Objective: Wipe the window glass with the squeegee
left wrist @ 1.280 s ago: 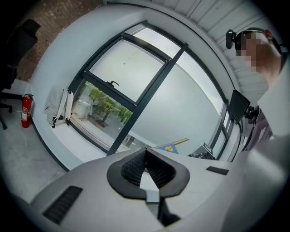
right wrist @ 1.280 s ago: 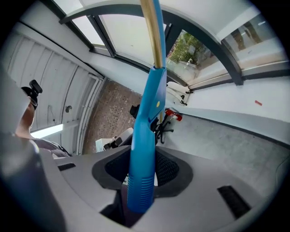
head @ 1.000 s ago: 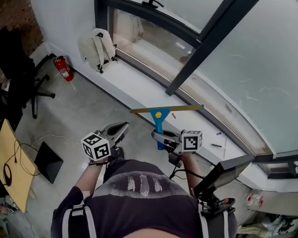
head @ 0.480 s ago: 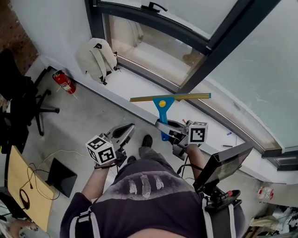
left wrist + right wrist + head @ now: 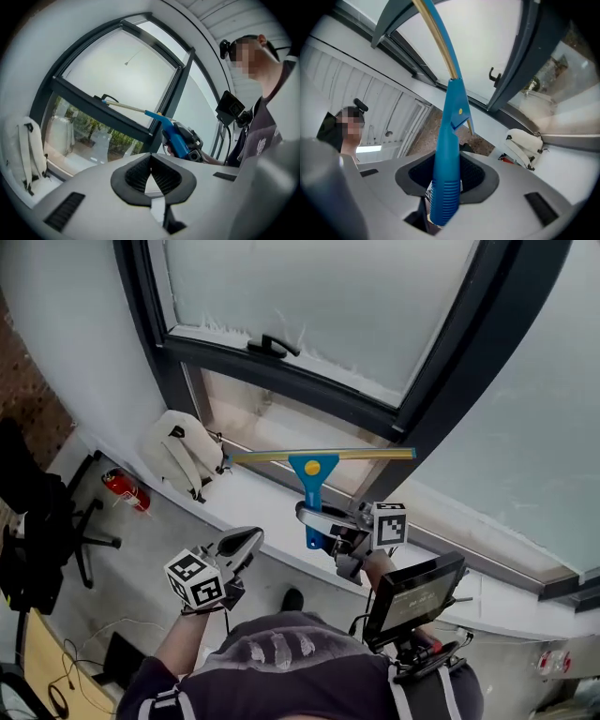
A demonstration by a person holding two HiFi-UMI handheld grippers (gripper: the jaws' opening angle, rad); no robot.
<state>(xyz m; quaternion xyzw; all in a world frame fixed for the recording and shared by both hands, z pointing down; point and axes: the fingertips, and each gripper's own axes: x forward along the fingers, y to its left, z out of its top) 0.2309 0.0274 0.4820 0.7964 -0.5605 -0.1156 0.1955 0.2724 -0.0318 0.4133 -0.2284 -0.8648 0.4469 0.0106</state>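
Observation:
A squeegee [image 5: 313, 472] with a blue handle and a long yellow-edged blade is held up before the window glass [image 5: 309, 306]. My right gripper [image 5: 323, 519] is shut on the blue handle [image 5: 446, 154], which rises between the jaws to the blade [image 5: 438, 37]. The blade lies level in front of the lower dark window frame [image 5: 291, 381]. My left gripper [image 5: 239, 542] hangs lower left, shut with nothing in it; its pads [image 5: 161, 174] meet. From the left gripper view the squeegee [image 5: 176, 133] shows to the right.
A white backpack [image 5: 183, 451] leans on the sill [image 5: 272, 512] at left. A red fire extinguisher [image 5: 122, 488] and a black office chair [image 5: 42, 521] stand on the floor. A small monitor [image 5: 412, 592] is mounted at the person's chest.
The head view has tilted upward to the upper window pane. The right gripper has raised the squeegee toward the glass. The left gripper stays low and shut.

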